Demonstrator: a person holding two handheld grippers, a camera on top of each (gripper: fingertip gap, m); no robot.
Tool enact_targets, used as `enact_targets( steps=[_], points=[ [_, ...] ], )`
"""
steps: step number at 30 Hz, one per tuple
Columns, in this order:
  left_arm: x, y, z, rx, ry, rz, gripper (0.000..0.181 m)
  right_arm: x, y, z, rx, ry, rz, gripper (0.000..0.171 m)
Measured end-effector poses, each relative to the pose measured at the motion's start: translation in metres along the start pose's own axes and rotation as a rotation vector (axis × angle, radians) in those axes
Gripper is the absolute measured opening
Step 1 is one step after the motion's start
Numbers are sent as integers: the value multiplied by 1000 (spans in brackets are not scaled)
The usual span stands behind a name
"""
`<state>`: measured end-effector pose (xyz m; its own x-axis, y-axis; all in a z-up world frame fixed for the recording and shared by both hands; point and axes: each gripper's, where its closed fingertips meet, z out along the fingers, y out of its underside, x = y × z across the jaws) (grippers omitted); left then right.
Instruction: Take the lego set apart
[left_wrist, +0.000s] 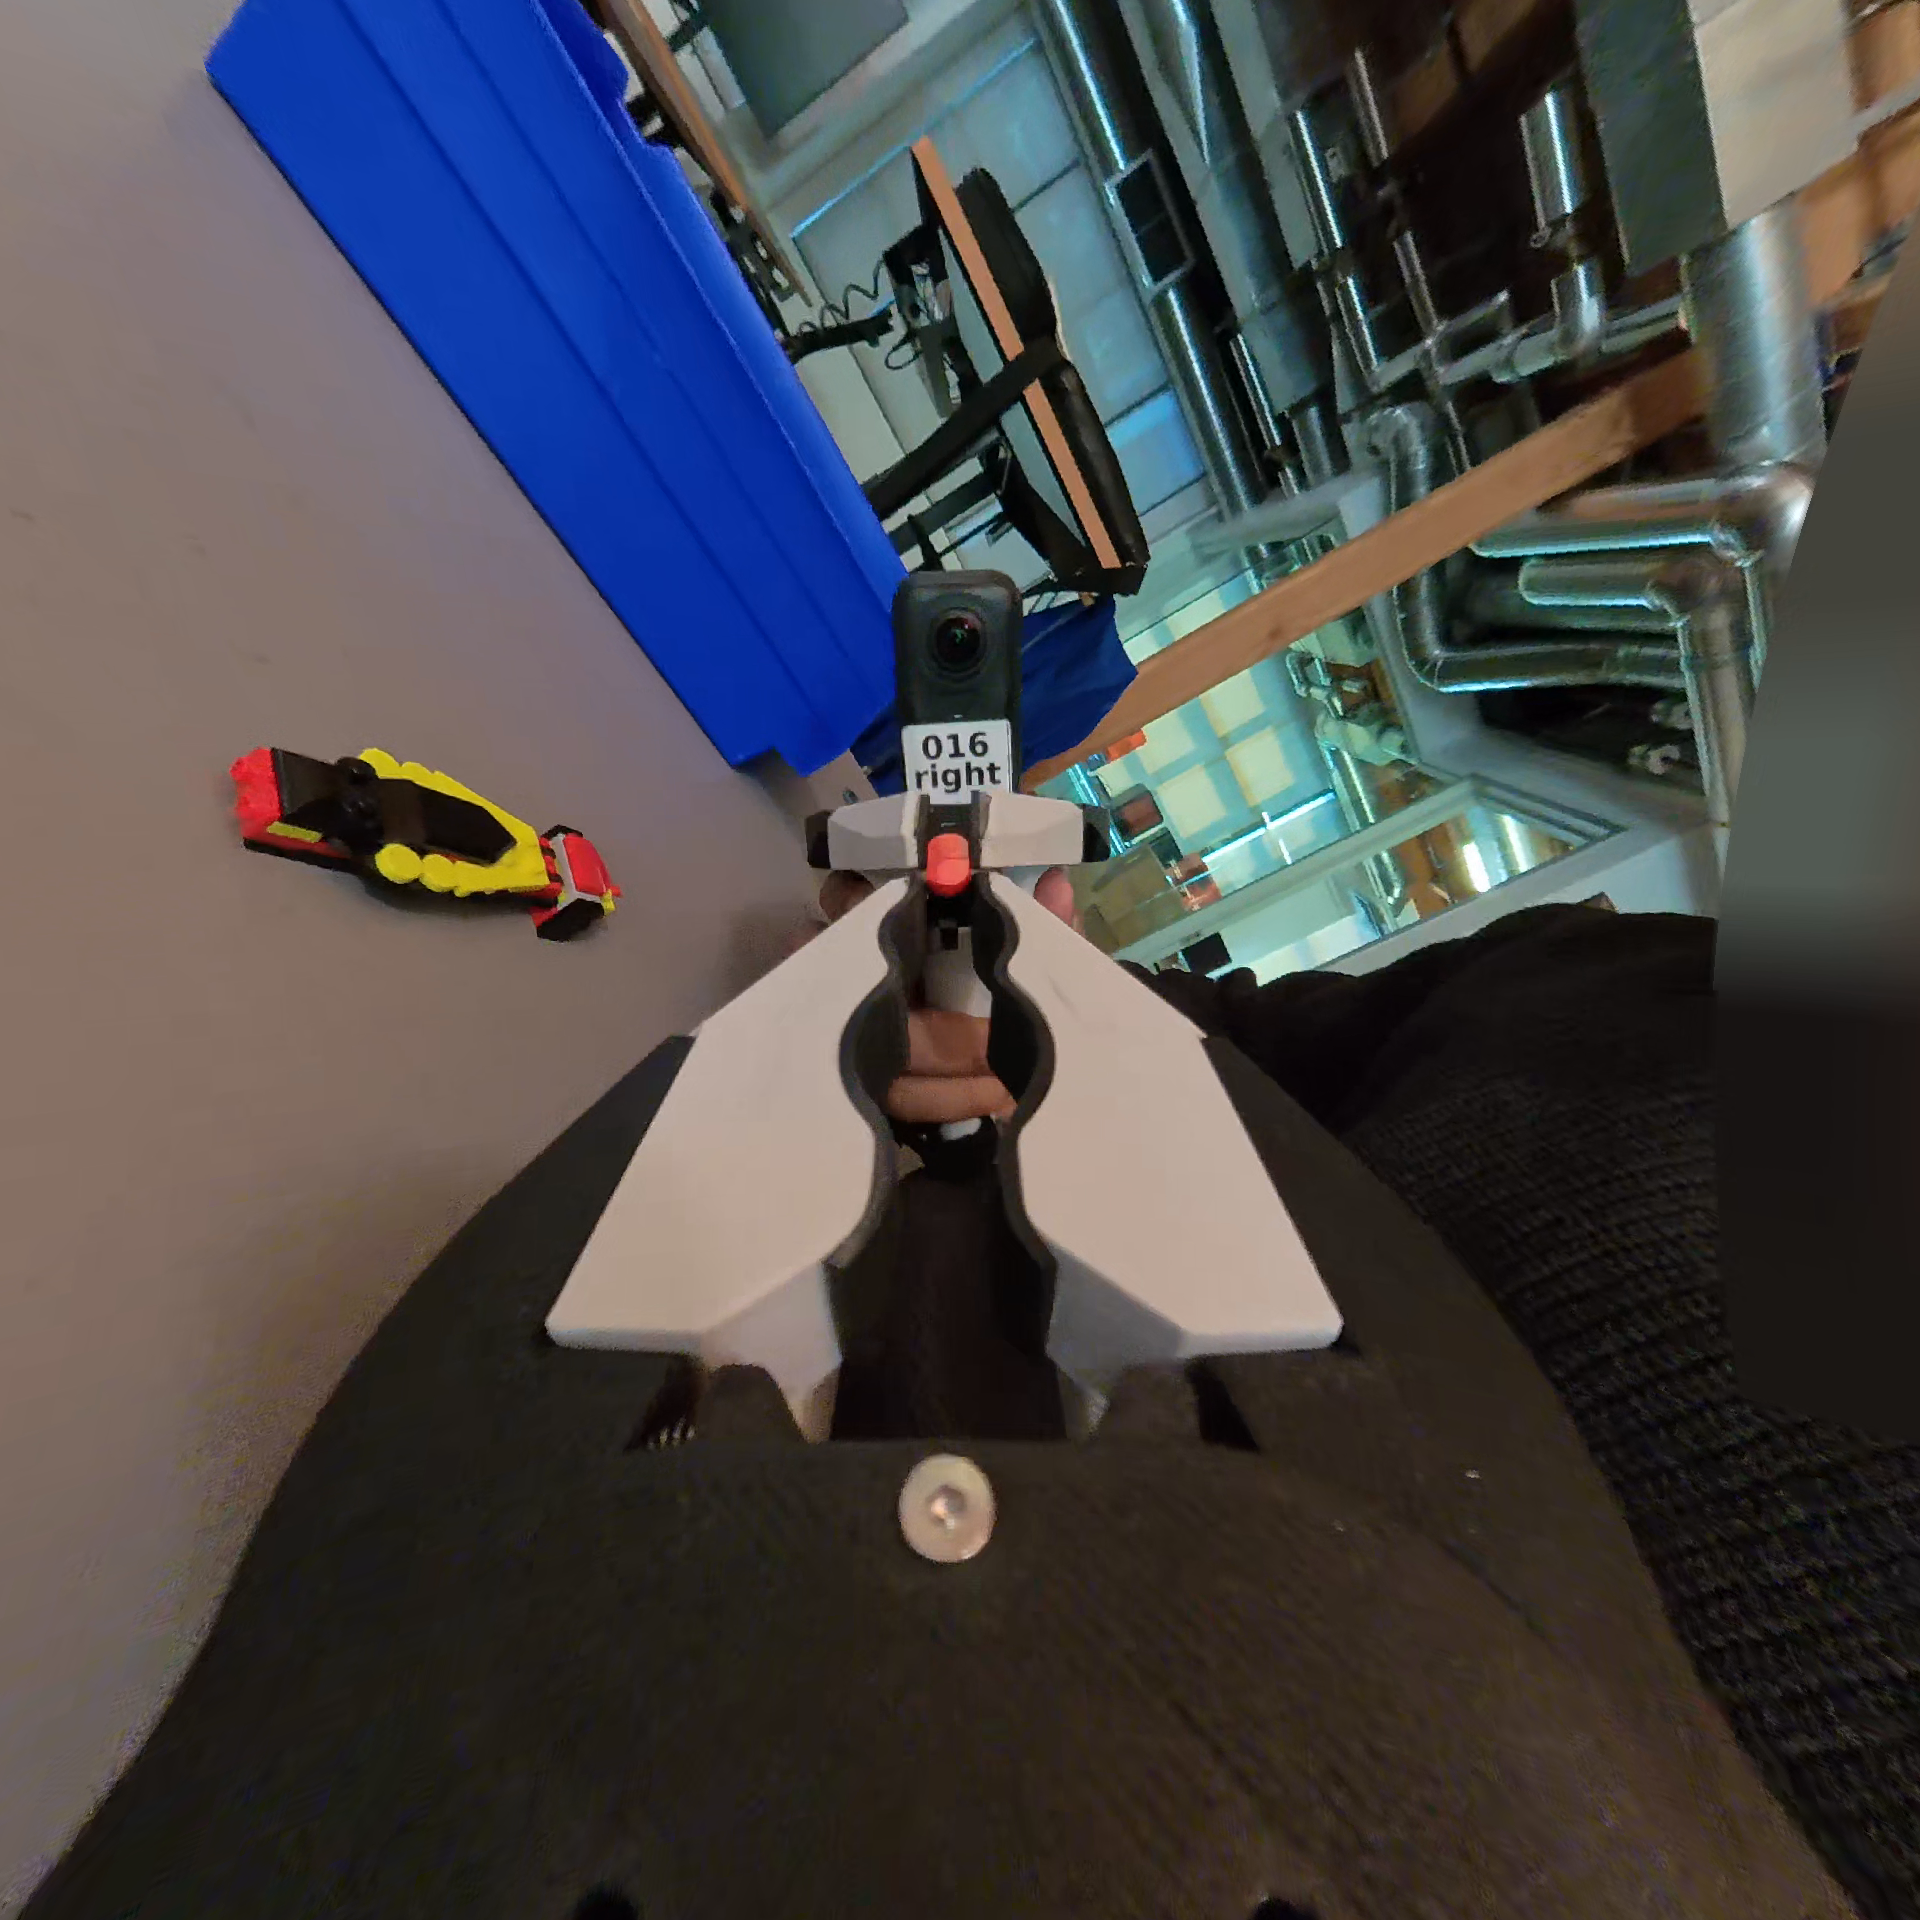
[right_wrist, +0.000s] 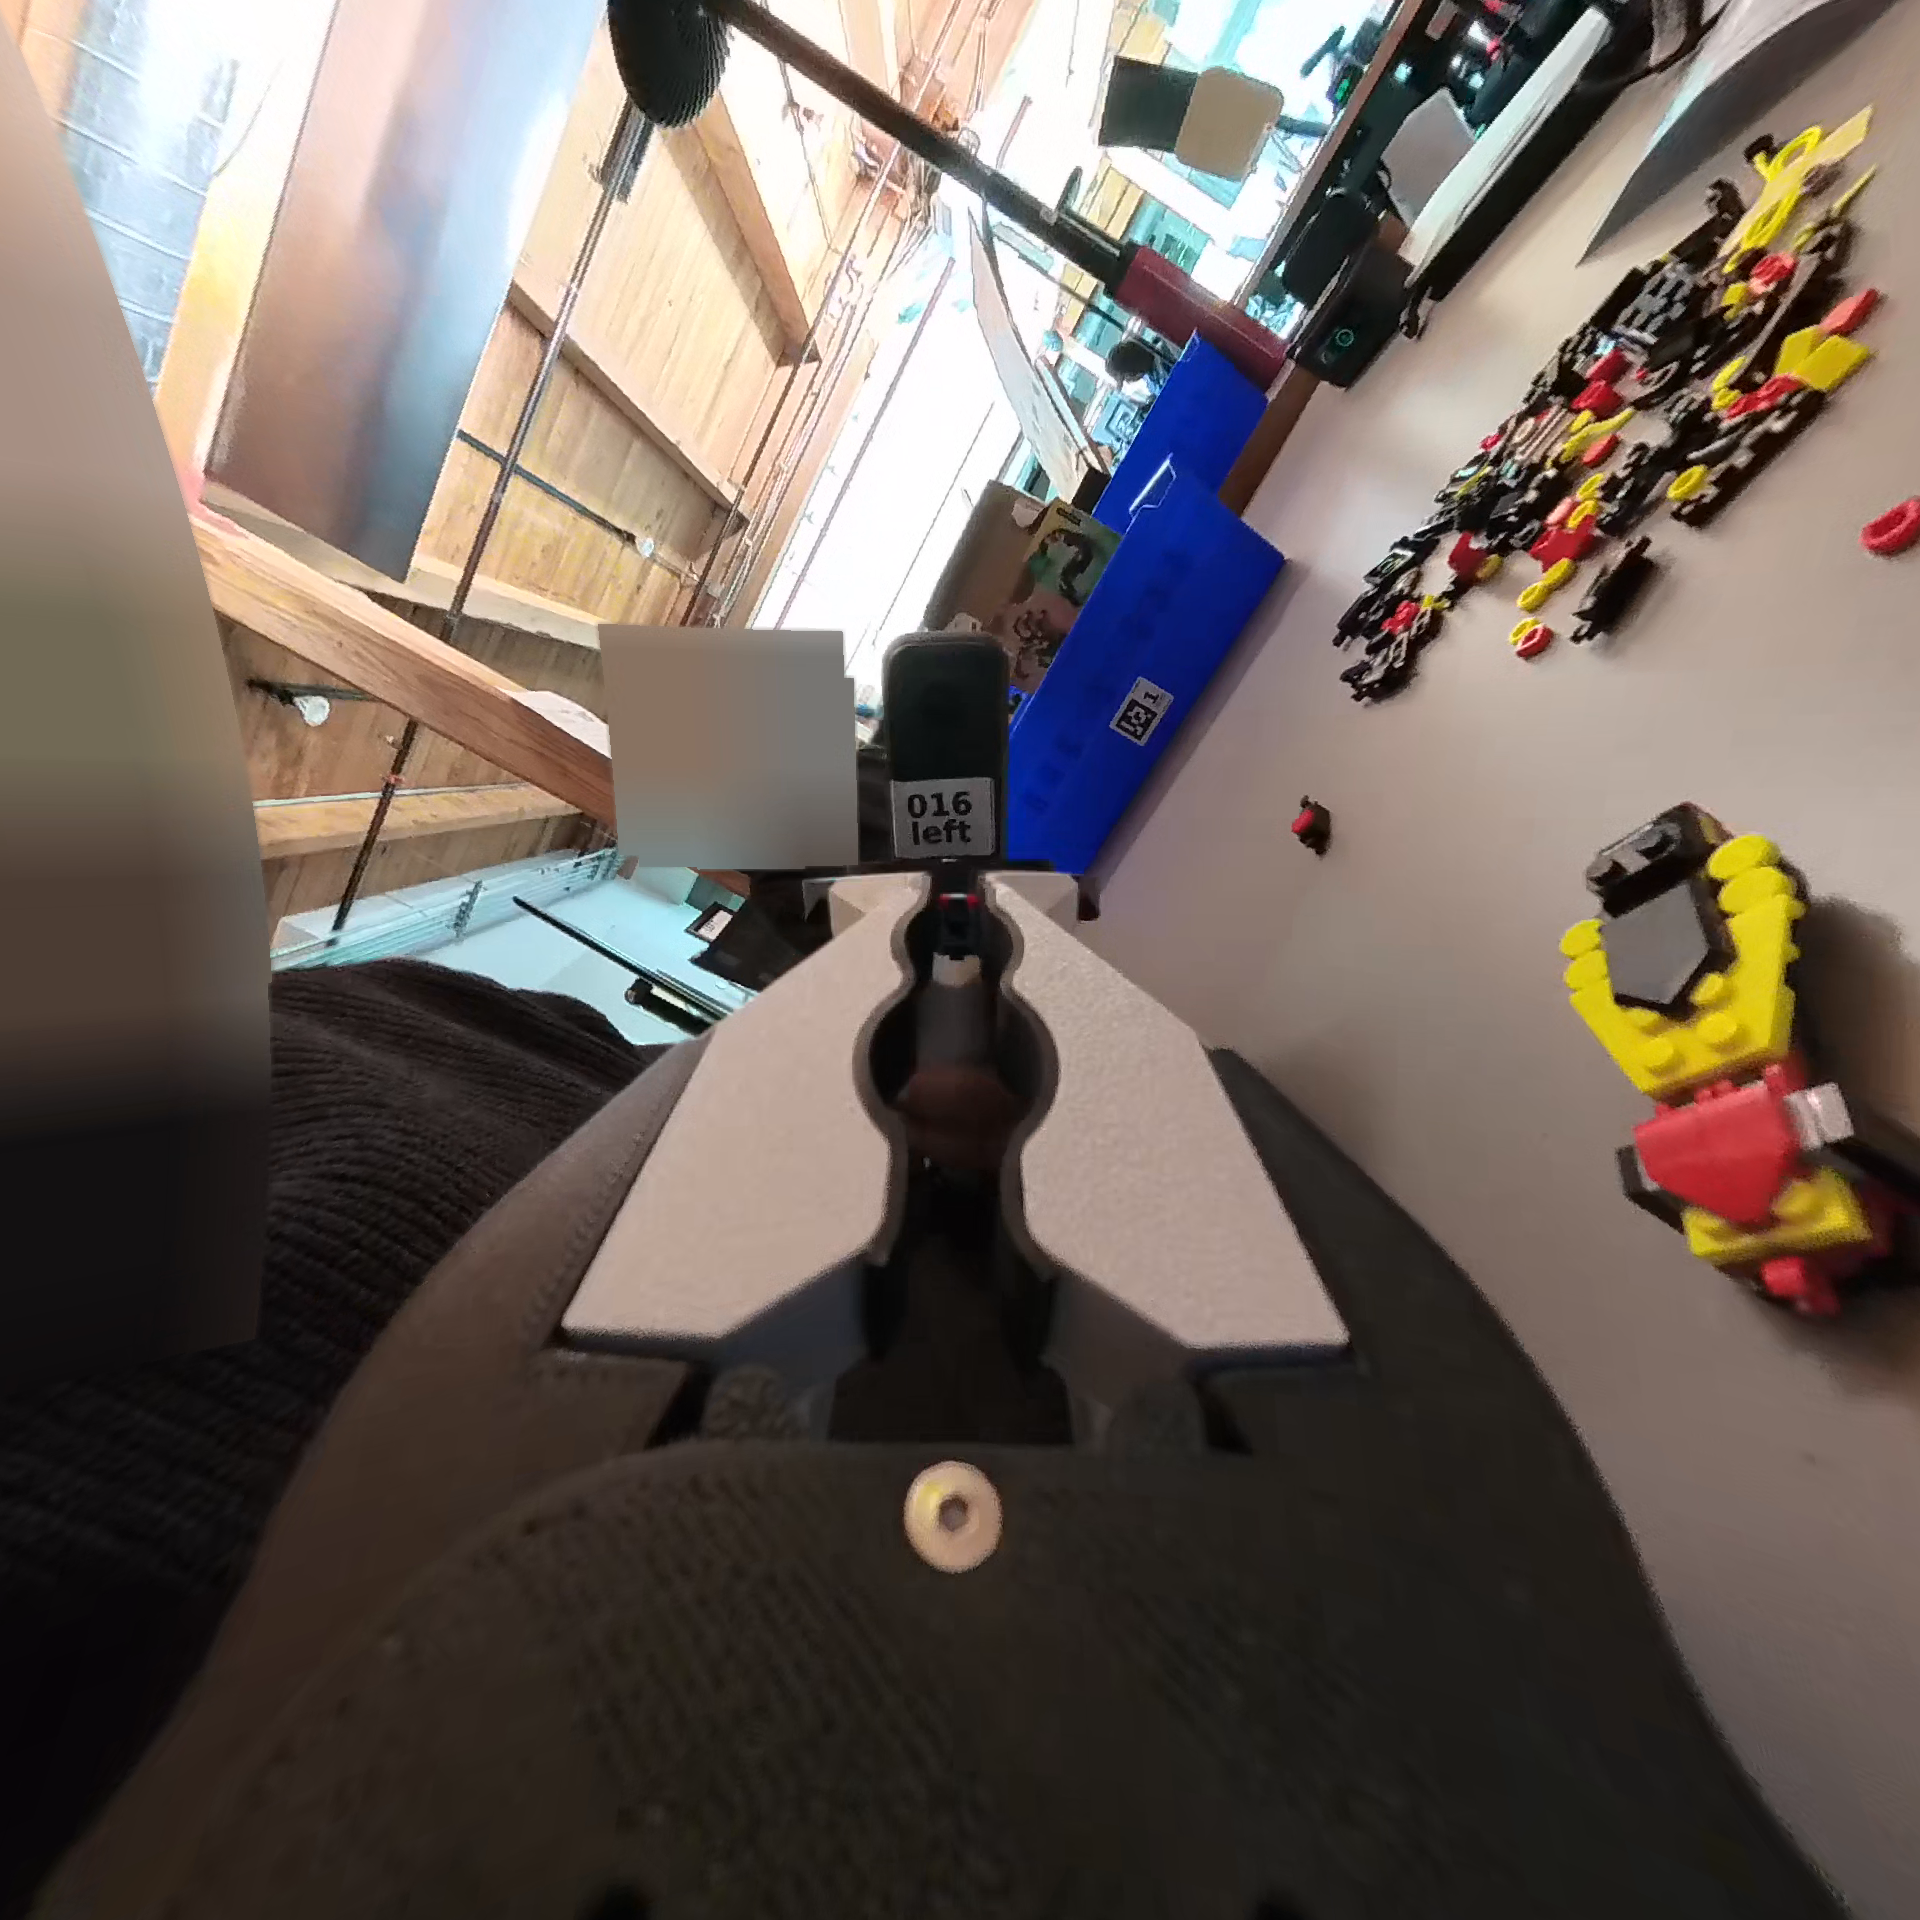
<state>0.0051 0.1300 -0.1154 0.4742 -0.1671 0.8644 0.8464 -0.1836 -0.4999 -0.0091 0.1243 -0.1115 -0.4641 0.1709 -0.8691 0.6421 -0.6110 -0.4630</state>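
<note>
grey table (right_wrist: 1455, 935) – one lego set (right_wrist: 1714, 1049), two facing grippers.

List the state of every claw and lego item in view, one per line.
left claw: shut on small red-and-black piece.
right claw: shut on the same piece, tip to tip with the left claw.
yellow-red-black chunk: assembled, lying untouched.
loose bricks: already separated, scattered.
</note>
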Motion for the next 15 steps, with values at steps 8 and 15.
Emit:
enact_targets(
  steps=[8,15],
  points=[
    [0,3,-3,-37,-3,29,5,-1,-2,-8,-91,49,-186,9],
    [-2,19,-2,-150,-43,131,4,2,18,-11,-258,45,-219,12]
  ],
)
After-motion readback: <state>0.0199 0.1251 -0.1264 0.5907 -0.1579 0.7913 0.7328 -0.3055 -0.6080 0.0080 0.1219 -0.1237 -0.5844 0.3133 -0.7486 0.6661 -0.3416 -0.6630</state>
